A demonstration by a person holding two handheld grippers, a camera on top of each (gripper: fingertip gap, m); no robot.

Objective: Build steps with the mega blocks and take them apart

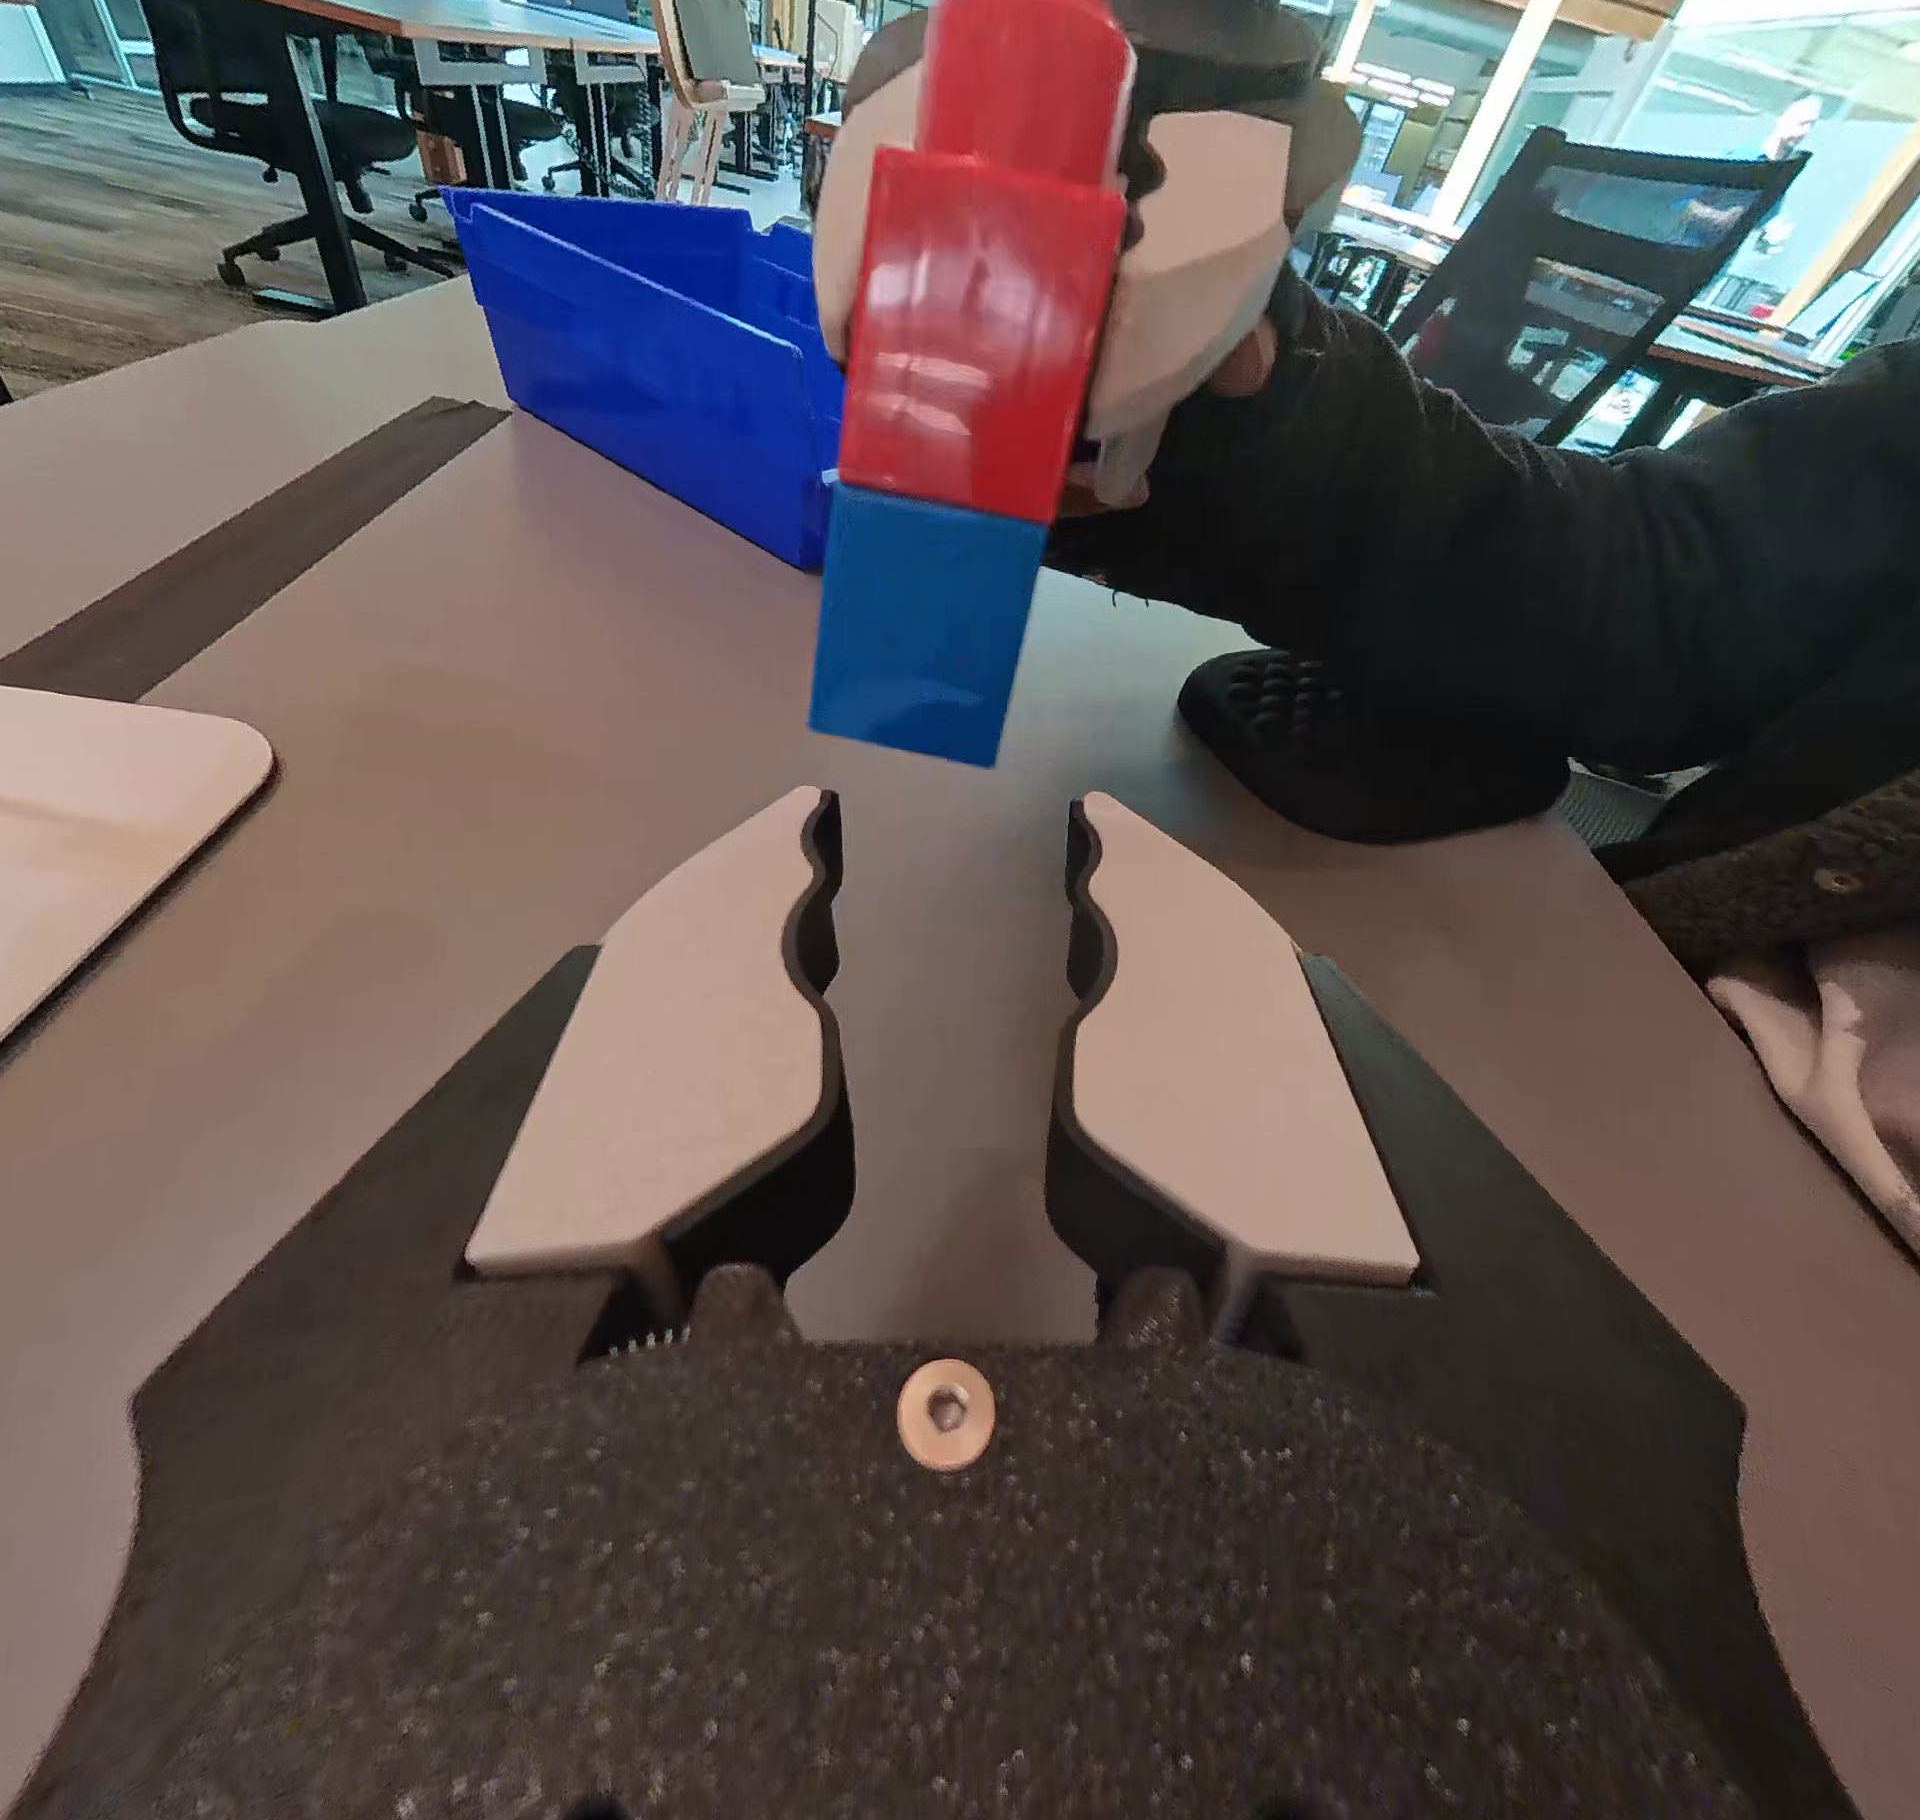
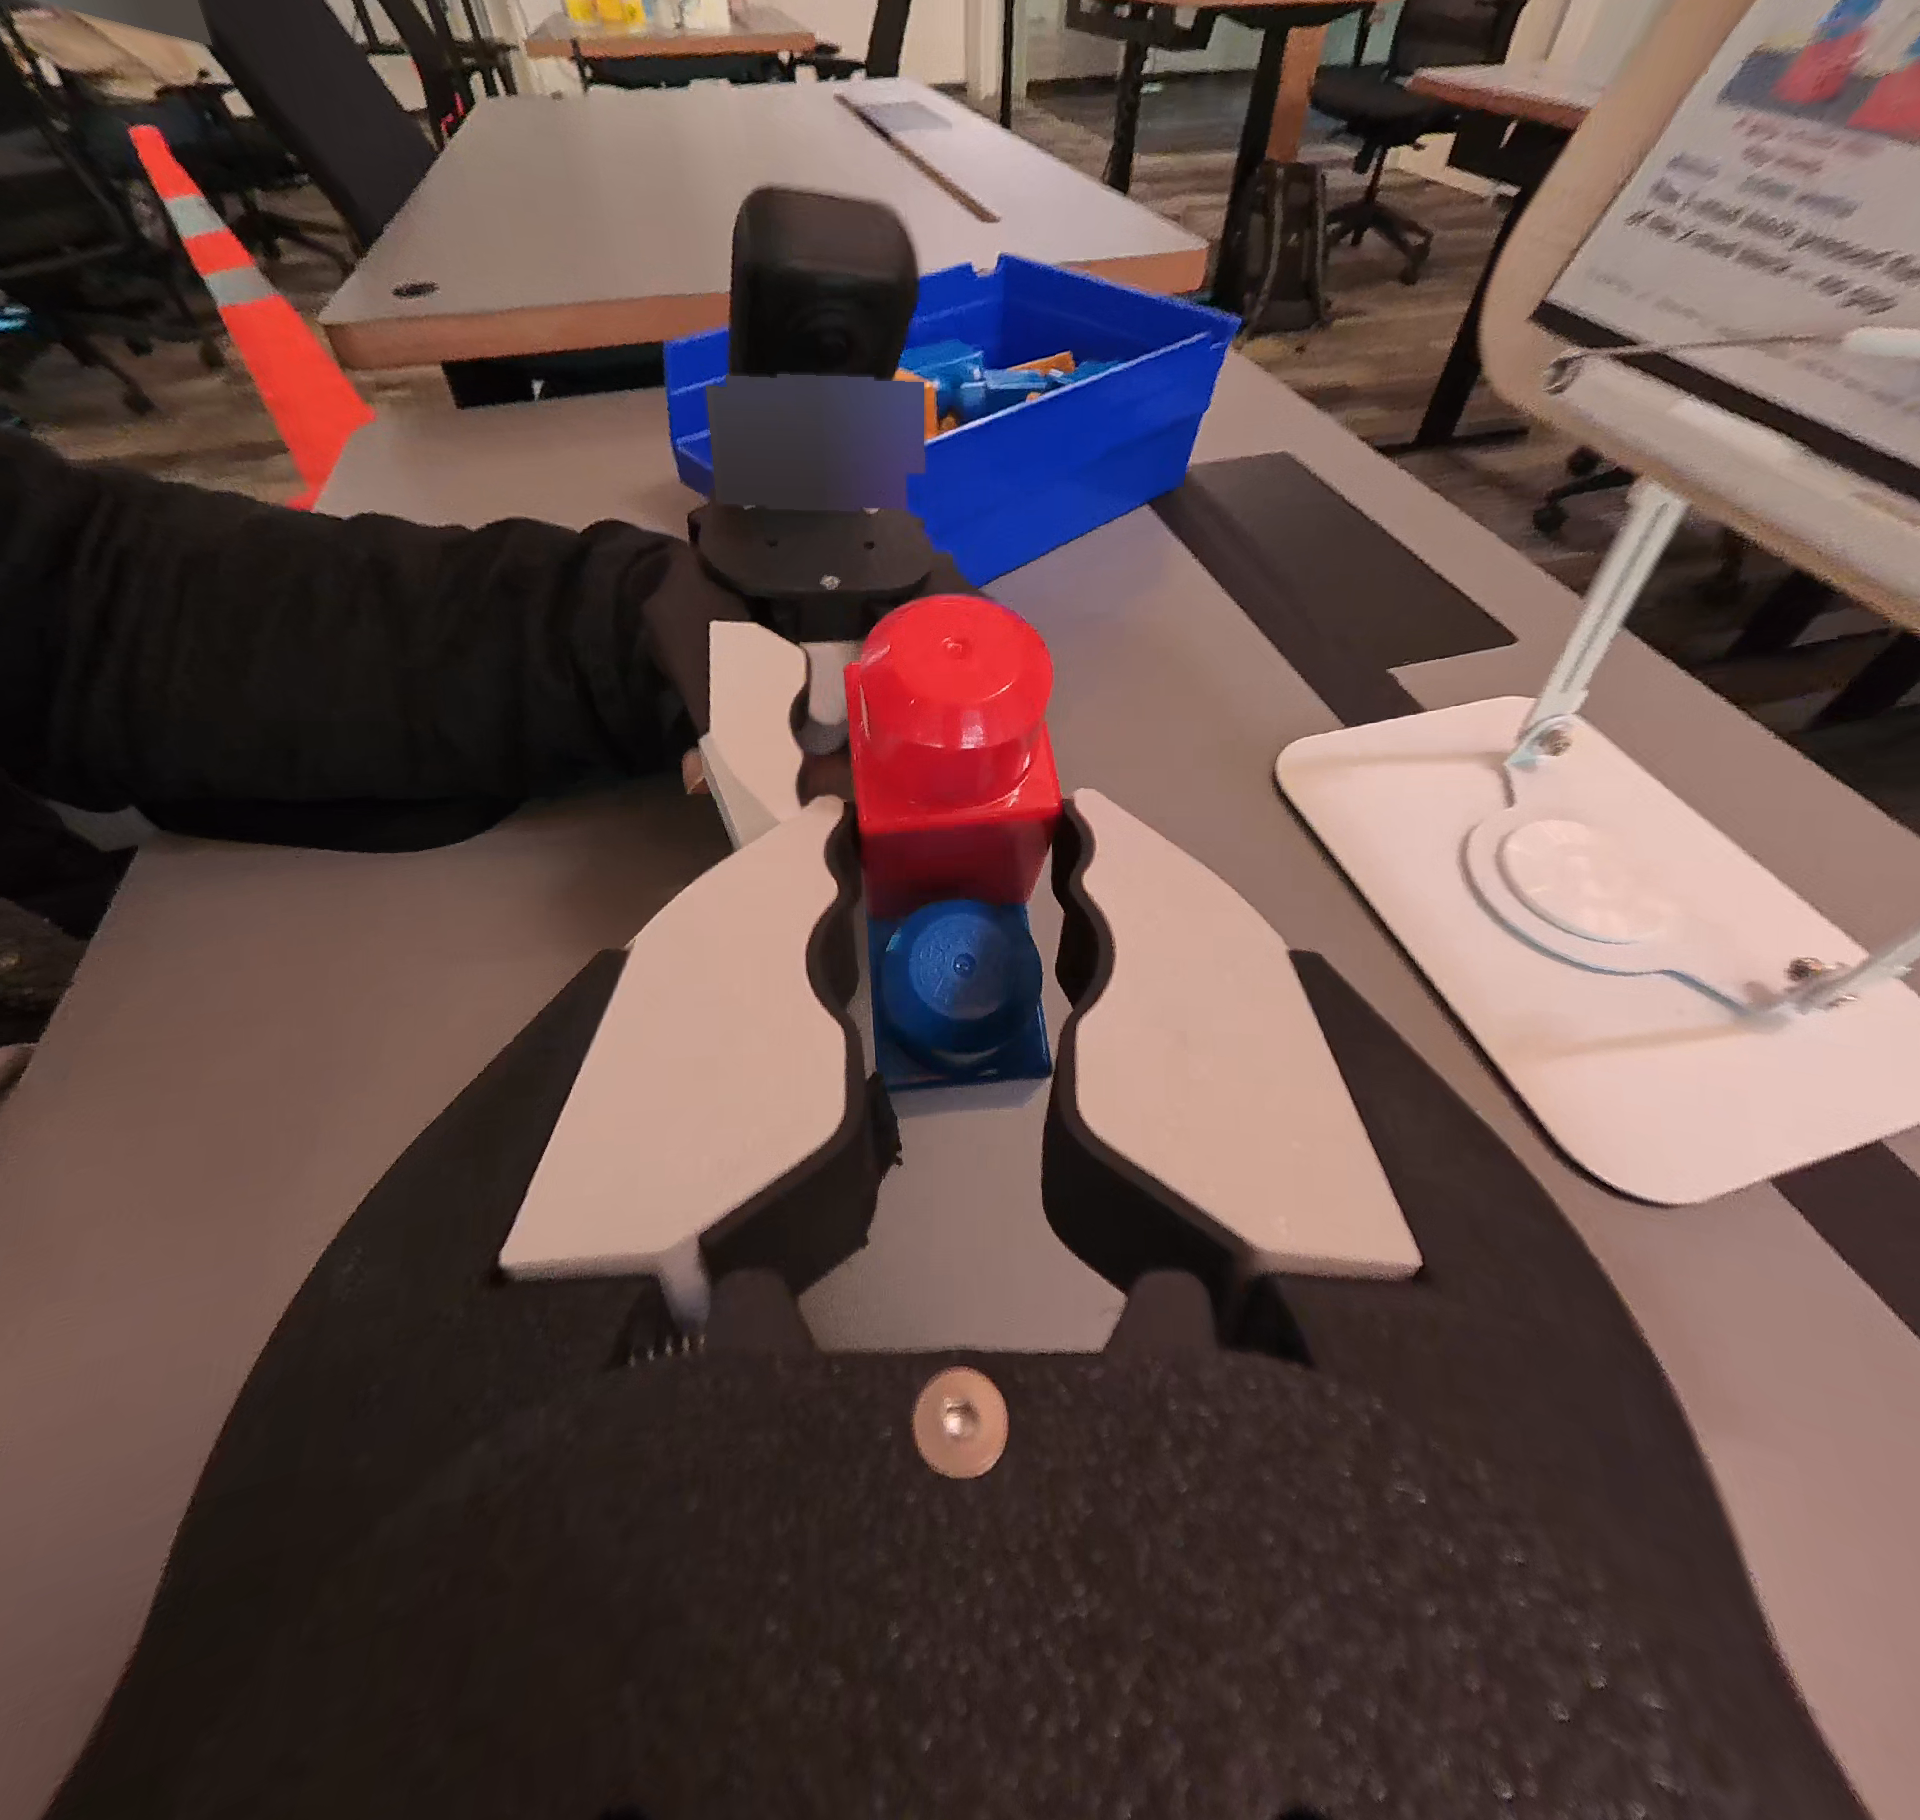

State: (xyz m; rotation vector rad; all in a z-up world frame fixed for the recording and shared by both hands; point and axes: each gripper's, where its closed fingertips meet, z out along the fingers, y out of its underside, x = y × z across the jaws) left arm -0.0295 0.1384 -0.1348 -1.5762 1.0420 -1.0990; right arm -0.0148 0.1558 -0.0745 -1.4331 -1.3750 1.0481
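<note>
Up at 12 o'clock in left wrist view: red block (image 1: 977, 316) seated on blue block (image 1: 925, 627), pair tilted and held off the table (image 1: 520, 731) by right gripper (image 1: 1049, 243), grey fingers (image 1: 1195, 243) showing around the red one. Left gripper (image 1: 951, 814) at 6 o'clock, spread wide, nothing between fingers, tips just below blue block's bottom edge, not touching. Likely lined up to take the blue half so the pair can be pulled apart or steadied; a guess only. Blue bin (image 1: 644, 336) at 10–11 o'clock behind.

Right wrist view, dead centre: right gripper (image 2: 956, 825) closed onto red block (image 2: 951, 762), tips pinching its square body. Blue block (image 2: 961, 991) nearer cam, between the fingers, contact w/ pads unclear. One red step on longer blue base, so steps look partly built or partly undone; can't say which. Left gripper (image 2: 769, 752) at 11 o'clock, close behind stack, mostly hidden. Blue bin (image 2: 1039, 440) at 12 w/ loose blocks (image 2: 997, 383) inside. White stand base (image 2: 1558, 939) at 3 o'clock, well apart.
</note>
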